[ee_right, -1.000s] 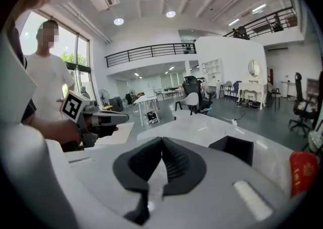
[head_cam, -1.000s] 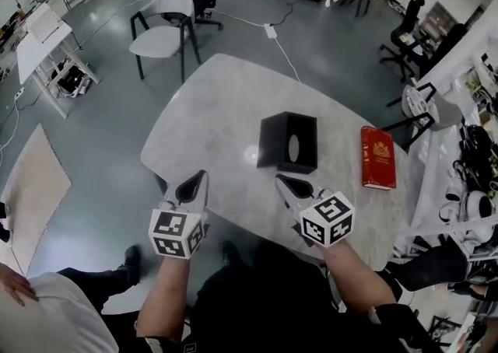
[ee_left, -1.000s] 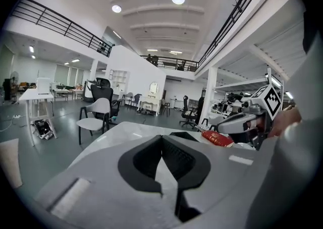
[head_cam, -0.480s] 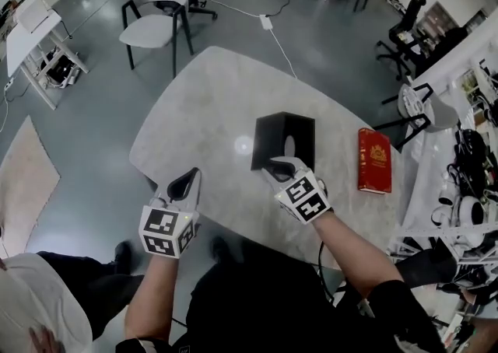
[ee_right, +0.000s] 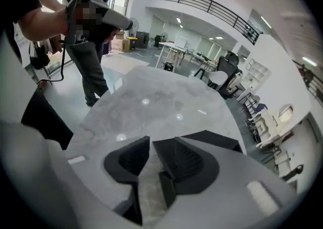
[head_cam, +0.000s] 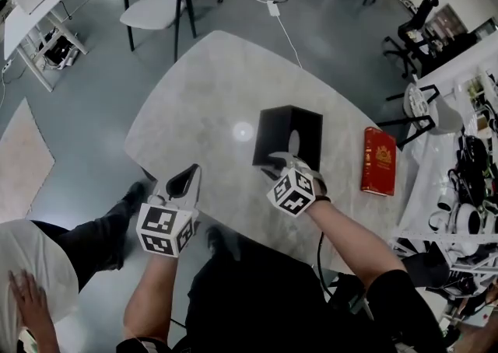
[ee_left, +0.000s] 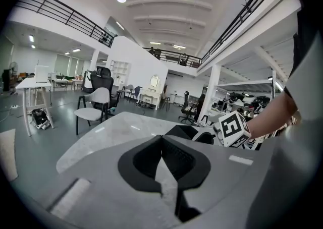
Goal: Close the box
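Note:
A black box (head_cam: 286,135) stands open on the pale marble table (head_cam: 202,103), right of its middle. My right gripper (head_cam: 283,160) tilts steeply down at the box's near edge. Its jaws have just been opening and now stand apart with nothing between them. In the right gripper view the box (ee_right: 214,139) lies just behind the right gripper (ee_right: 151,142). My left gripper (head_cam: 189,176) hovers at the table's near edge, well left of the box, its jaws shut on nothing. The left gripper view shows the left gripper (ee_left: 161,137), with the box (ee_left: 182,131) and the right gripper's marker cube (ee_left: 233,128) ahead.
A red book (head_cam: 379,159) lies on the table right of the box. A white chair (head_cam: 159,8) stands on the floor beyond the table. A person in a white top (head_cam: 31,266) stands at the lower left, close to my left arm.
My right gripper has dropped and rolled over towards the box's near edge, and its jaws have gone from shut to apart. The left gripper has sunk a little.

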A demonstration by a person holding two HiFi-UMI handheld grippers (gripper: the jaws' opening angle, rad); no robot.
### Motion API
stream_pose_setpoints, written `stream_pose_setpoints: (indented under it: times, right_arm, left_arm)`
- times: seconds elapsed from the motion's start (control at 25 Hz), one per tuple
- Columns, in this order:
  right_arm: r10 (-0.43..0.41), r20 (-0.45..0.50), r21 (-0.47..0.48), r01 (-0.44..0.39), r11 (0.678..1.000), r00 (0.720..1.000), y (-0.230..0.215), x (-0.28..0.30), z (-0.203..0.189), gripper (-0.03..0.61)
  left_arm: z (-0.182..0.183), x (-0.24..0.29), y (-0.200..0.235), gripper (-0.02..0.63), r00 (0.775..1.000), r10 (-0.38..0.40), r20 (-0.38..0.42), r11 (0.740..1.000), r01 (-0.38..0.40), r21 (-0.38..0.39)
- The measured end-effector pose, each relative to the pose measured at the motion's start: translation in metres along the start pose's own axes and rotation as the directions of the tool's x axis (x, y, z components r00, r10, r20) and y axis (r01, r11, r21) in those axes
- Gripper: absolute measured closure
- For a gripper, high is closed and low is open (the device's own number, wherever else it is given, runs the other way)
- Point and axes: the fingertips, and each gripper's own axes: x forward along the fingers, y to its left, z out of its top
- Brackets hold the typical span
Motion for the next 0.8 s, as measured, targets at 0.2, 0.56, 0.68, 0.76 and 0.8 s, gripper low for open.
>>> stream_pose_setpoints:
  times: [0.2, 0.56, 0.68, 0.76, 0.8]
  right_arm:
    - [0.009, -0.046, -0.049, -0.011, 0.999, 0.999, 0.000, 0.023, -0.007, 0.407]
    - [-0.124, -0.131, -0.222, 0.093, 0.971, 0.984, 0.000, 0.049, -0.031, 0.397]
    - [-0.185, -0.157, -0.327, 0.125, 0.937, 0.970, 0.001, 0.052, -0.037, 0.397]
    - [-0.208, -0.174, -0.376, 0.130, 0.917, 0.963, 0.002, 0.054, -0.038, 0.397]
    - [-0.213, -0.180, -0.388, 0.130, 0.912, 0.960, 0.002, 0.054, -0.038, 0.397]
  left_arm:
    - [-0.020, 0.001, 0.003, 0.604, 1.000, -0.005, -0.020, 1.000, 0.004, -0.021]
    - [-0.059, -0.015, 0.003, 0.604, 0.999, 0.013, -0.044, 0.998, -0.016, -0.063]
    - [-0.065, -0.021, 0.001, 0.604, 0.999, 0.015, -0.049, 0.998, -0.019, -0.067]
    - [-0.064, -0.026, 0.000, 0.604, 0.999, 0.014, -0.050, 0.998, -0.018, -0.067]
    - [-0.064, -0.028, -0.001, 0.604, 0.999, 0.012, -0.050, 0.998, -0.016, -0.066]
